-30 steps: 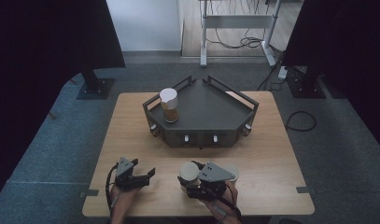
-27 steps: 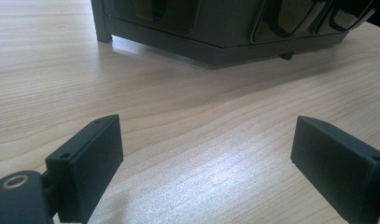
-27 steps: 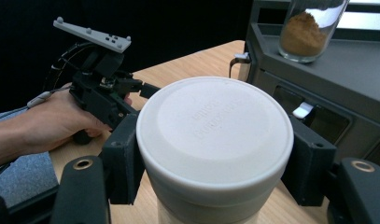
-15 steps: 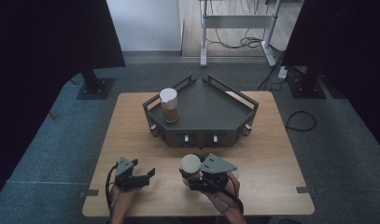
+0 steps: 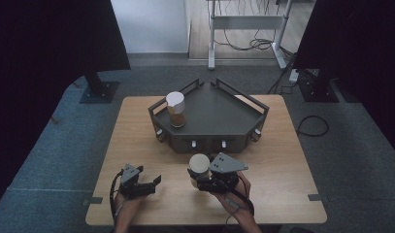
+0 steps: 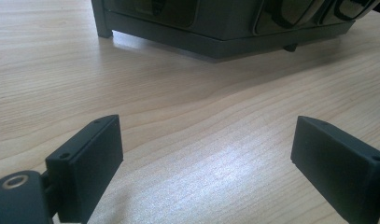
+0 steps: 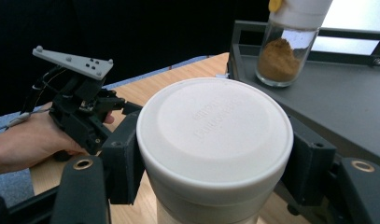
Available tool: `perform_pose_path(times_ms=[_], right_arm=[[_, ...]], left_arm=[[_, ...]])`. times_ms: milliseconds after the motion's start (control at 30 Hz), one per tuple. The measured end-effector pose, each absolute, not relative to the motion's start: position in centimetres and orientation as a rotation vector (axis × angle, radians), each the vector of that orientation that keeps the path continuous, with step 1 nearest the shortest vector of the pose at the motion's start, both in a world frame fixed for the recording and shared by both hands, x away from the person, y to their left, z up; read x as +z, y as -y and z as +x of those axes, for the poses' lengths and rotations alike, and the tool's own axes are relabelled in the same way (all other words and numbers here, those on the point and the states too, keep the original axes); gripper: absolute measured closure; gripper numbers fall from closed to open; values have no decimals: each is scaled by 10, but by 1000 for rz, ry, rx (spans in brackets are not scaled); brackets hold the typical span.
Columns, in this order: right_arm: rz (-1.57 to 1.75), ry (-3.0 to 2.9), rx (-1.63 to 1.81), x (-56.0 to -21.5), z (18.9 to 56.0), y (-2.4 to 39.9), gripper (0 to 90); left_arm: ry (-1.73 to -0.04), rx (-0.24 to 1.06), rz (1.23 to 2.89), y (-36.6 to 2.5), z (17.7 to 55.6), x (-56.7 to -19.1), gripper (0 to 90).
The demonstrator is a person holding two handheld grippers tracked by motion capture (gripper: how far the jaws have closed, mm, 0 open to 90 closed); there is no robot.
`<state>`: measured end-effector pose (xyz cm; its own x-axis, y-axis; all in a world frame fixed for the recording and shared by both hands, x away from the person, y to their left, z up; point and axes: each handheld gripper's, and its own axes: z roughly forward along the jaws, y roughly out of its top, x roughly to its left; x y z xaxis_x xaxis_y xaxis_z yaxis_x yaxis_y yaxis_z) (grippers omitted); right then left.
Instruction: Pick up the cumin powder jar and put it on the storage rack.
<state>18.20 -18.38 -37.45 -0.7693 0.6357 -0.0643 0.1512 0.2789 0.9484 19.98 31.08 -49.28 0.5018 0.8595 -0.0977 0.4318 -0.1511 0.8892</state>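
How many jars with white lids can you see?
2. One jar with brown powder stands on the dark tray, near its left rail. The other jar is clamped in the right gripper, in front of the tray. None looks hidden.

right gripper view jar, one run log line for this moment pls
right gripper: shut on white-lidded jar | left gripper: open | spice jar: on tray

Left gripper point(image 5: 154, 181) low over table near front edge, jaws spread wide, nothing between. Right gripper point(image 5: 195, 175) level, jaws pointing left, clamped from both sides on white-lidded jar point(image 5: 199, 164); right hand point(image 5: 230, 193) grips from behind.
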Motion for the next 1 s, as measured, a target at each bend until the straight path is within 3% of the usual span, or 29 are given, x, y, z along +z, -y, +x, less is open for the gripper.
perform_pose_path(times_ms=[1000], right_arm=[[688,-2090,1510,-348,198,185,330]], left_arm=[[-1096,537,1782,-313,200,-491,85]])
